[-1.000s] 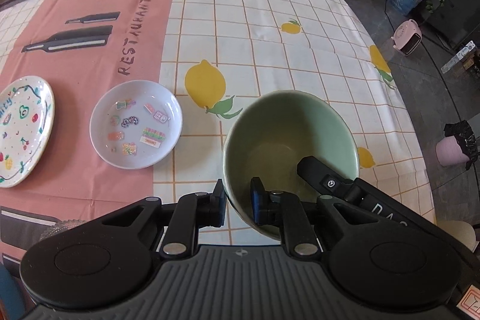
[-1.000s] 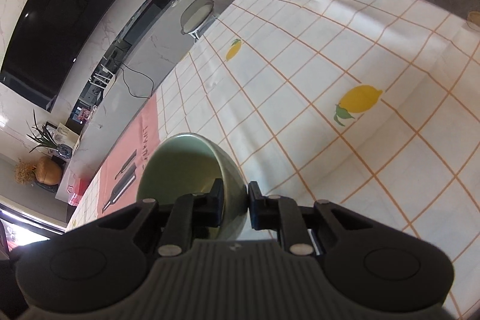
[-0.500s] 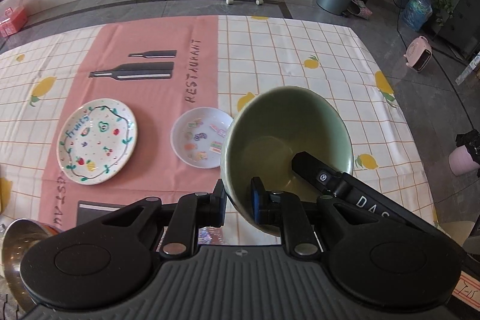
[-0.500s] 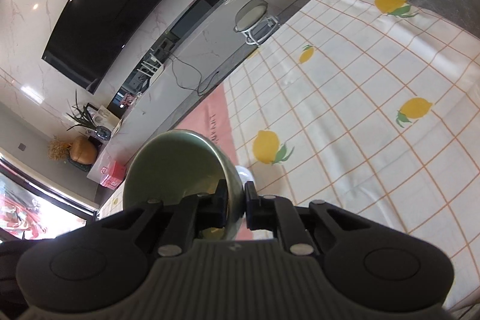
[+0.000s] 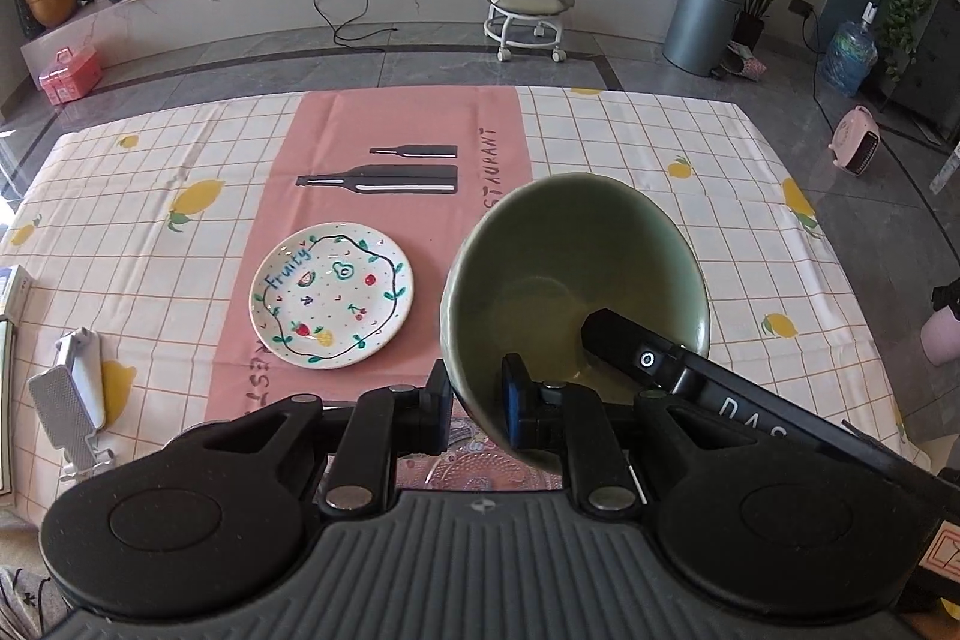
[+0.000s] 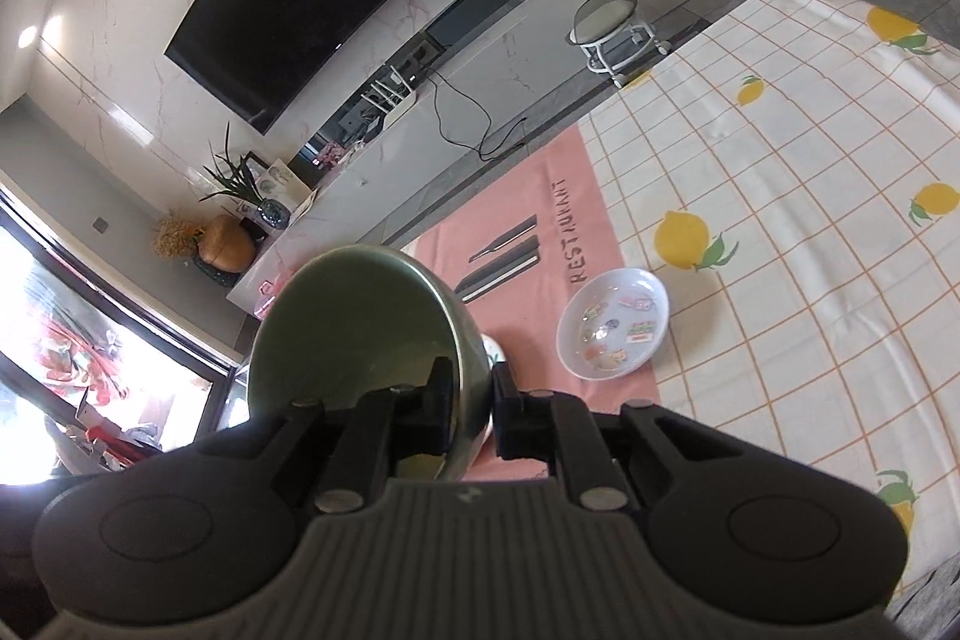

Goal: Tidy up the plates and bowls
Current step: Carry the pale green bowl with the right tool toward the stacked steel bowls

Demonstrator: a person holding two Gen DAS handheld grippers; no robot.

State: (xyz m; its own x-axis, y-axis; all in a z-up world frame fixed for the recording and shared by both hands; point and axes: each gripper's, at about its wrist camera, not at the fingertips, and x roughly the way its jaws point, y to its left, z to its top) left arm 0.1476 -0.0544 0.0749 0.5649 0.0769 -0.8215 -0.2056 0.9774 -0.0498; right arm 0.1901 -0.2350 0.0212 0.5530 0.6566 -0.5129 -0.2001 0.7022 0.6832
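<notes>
1. Both grippers share one load: the left gripper [image 5: 475,403] is clamped on the near rim of the green bowl [image 5: 576,274], one finger outside the wall and one inside, and the right gripper [image 6: 471,415] pinches the rim on the other side the same way
2. The green bowl hangs tilted in the air above the tablecloth [image 5: 690,148], just right of the fruit plate [image 5: 332,295], mouth turned toward the left camera
3. To carry this step well, the two hands should probably move as one, since any twist between them would pry at the thin rim; levelling the bowl before lowering it seems wise
4. A likely resting spot is the small sticker dish [image 6: 613,322], which lies on the pink runner [image 5: 414,124] to the right of the fruit plate, though that is only a guess
5. The green bowl holds nothing but the right gripper's finger reaching in
6. The fruit plate carries painted fruit only, and the sticker dish shows printed motifs, no loose contents
7. A patterned glass dish [image 5: 480,466] peeks out nearer than the fruit plate, under the left gripper; whether it holds anything cannot be told
</notes>
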